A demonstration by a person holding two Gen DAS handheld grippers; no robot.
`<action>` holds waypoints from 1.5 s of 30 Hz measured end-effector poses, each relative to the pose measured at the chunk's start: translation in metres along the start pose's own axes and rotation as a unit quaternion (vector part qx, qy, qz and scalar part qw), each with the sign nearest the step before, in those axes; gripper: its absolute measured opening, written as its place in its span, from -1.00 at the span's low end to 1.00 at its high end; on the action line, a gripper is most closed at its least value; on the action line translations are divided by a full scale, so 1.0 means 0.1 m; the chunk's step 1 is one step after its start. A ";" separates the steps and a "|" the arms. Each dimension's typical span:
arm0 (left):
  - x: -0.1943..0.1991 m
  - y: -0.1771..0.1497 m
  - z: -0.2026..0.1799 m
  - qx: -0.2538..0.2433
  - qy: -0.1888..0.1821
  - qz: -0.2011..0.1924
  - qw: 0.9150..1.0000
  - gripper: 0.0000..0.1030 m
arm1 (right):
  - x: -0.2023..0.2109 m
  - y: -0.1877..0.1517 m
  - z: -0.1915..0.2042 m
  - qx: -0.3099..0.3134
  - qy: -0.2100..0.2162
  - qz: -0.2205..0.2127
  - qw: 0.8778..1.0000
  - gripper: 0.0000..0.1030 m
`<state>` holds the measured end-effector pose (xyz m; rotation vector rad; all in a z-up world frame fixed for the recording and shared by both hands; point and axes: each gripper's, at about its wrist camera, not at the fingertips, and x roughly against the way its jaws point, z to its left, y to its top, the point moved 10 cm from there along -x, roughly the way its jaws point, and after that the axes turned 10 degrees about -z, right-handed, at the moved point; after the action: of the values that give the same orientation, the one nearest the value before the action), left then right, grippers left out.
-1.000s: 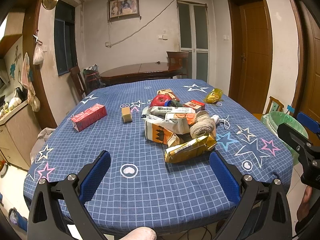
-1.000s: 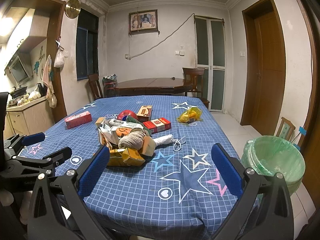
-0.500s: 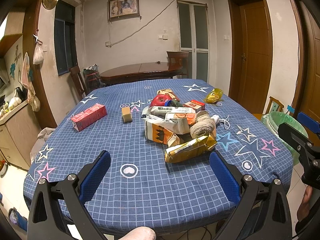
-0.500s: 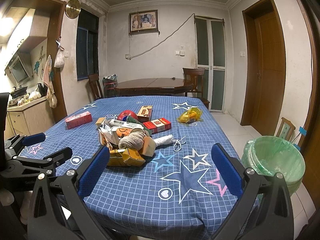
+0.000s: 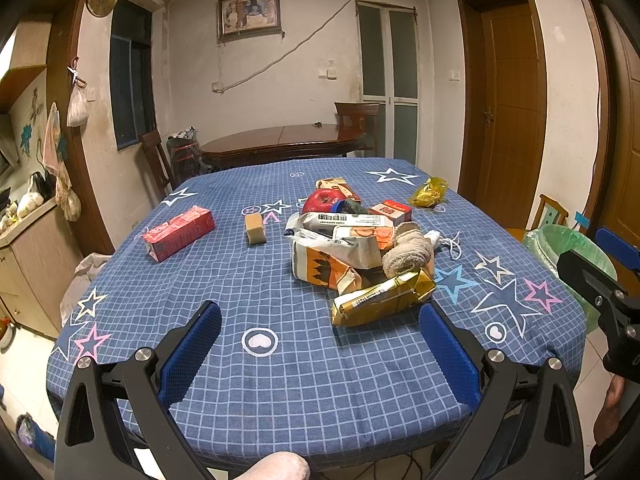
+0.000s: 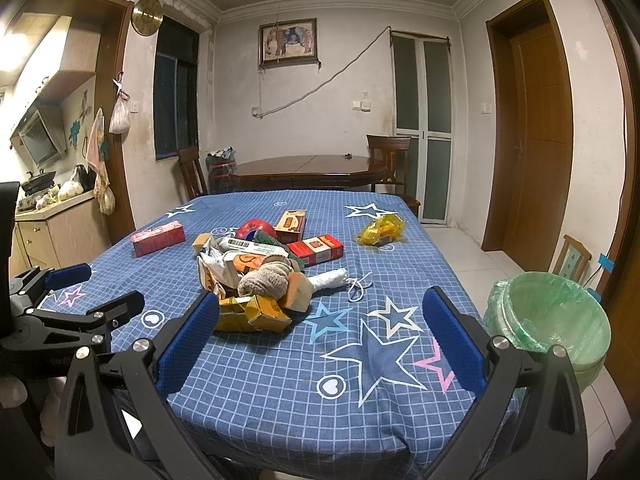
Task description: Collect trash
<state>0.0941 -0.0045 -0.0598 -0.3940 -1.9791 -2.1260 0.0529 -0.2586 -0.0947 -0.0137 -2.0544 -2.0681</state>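
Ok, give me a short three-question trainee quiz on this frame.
1. True or false: both the left gripper and the right gripper are open and hold nothing.
2. Where does the green-lined bin stand: A) on the table, B) on the floor off the table's right side, C) under the window?
3. Fill in: the nearest piece of the trash pile is a crumpled ____ carton.

Key: 1 true; 2 B; 3 yellow.
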 end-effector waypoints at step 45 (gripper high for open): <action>-1.06 -0.65 -0.38 -0.063 -0.281 0.171 0.942 -0.61 | -0.94 -0.61 0.00 -0.151 0.182 0.180 0.955 0.48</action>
<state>0.1705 -0.0406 -0.1585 -1.3911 -1.8369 -2.0610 0.1340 -0.2446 -0.1701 -0.0494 -1.3931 -1.9573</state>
